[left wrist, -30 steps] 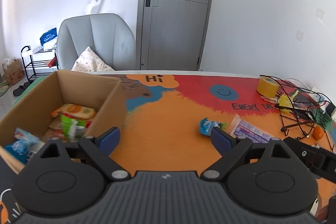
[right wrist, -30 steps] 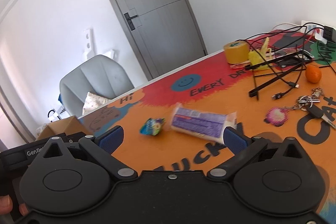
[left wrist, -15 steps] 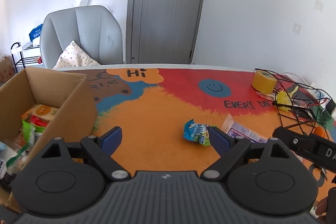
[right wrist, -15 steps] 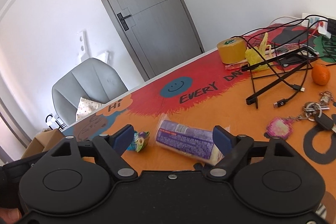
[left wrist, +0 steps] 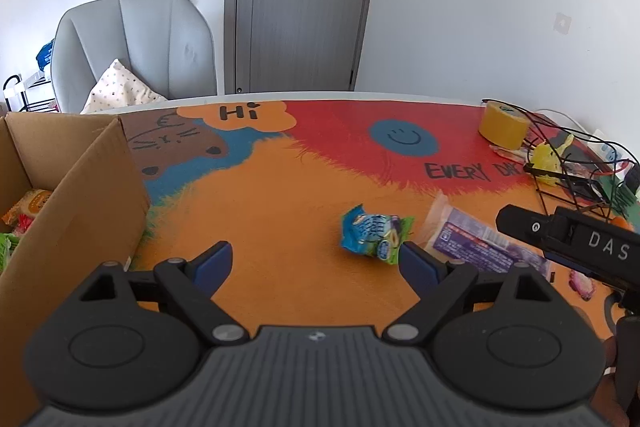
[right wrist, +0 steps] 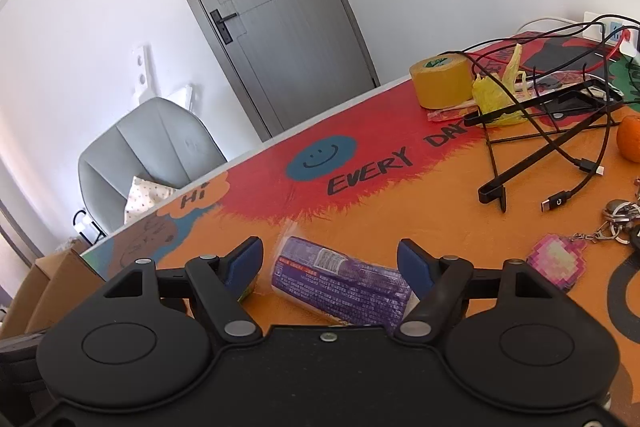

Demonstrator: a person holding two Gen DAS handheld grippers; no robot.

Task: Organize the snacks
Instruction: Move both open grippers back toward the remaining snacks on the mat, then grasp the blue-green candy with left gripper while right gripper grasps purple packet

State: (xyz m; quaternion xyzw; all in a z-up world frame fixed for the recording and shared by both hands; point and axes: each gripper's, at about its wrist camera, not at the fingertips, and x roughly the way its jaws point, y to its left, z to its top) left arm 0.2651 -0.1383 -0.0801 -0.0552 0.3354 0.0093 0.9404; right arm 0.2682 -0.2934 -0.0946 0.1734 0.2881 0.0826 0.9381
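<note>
As the right gripper (right wrist: 330,263) dropped closer over the last second, its wide-spread fingers came to straddle the long purple plastic-wrapped snack pack (right wrist: 340,283), which lay well right of the open brown cardboard box (left wrist: 76,195); a grasp looked imminent. The left gripper (left wrist: 316,263), open and empty, had swung from the box toward the crumpled blue-green snack packet (left wrist: 374,237).

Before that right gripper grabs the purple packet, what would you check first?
1. Right gripper open: ok.
2. Purple packet between its fingers: ok, roughly centred.
3. Fingers down level with the packet: cannot tell.
4. Blue-green snack out of the way: ok, it lies apart on the packet's left.
5. Left gripper open and holding nothing: ok.
6. Cardboard box has room: ok, though only part of its inside shows.
</note>
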